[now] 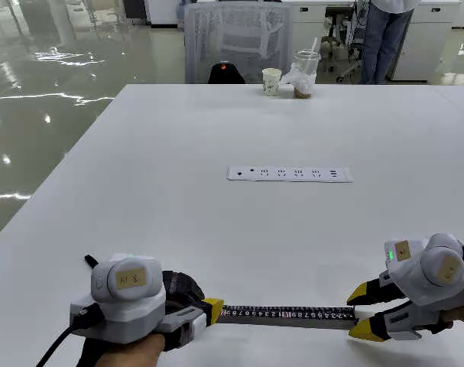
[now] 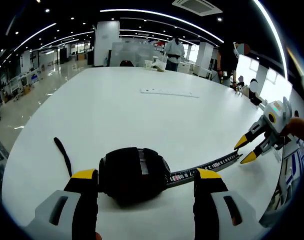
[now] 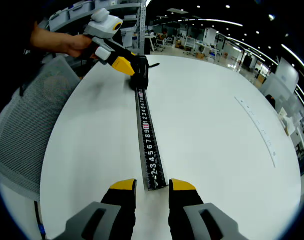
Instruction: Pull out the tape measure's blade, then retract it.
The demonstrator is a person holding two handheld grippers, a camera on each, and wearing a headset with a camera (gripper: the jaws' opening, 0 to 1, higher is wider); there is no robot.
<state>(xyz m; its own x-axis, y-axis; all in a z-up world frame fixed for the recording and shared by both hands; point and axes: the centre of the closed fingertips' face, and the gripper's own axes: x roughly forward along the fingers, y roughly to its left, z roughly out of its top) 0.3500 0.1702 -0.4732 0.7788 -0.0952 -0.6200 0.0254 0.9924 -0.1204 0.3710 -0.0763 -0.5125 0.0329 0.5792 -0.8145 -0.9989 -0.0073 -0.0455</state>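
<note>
While left hand-held gripper (image 2: 145, 175) straddles tape measure (image 2: 129, 172), grip unclear, right hand-held gripper (image 3: 153, 184) pinches blade (image 3: 147, 140), left gripper view shows strap (image 2: 64, 155)

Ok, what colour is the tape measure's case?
Black case, clearest in the left gripper view.

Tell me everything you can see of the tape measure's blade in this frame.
The blade is a narrow dark strip with pale printed numerals, a few of them red, and it looks like metal. It is pulled partway out and lies flat and straight on the white table. One end enters the black case, which sits between the left gripper's jaws. The free end lies between the right gripper's yellow-tipped jaws; whether they pinch it cannot be told.
</note>
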